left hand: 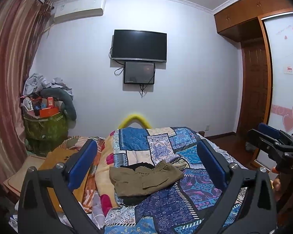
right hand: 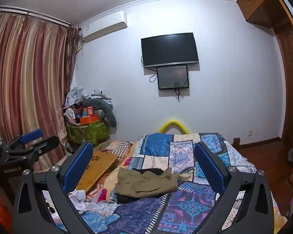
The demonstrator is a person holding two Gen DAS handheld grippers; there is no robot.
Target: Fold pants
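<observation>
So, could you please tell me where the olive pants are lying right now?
The olive pants lie bundled on the patchwork quilt, centred between the open fingers in both wrist views, on top of a dark garment, with the wooden lap tray to their left.

folded pants on quilt, fingers spread

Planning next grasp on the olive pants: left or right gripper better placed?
Marginal call: left. The olive pants sit centred between the left gripper and its open fingers; in the right wrist view they lie left of centre of the right gripper. Both are open and above the quilt.
</observation>
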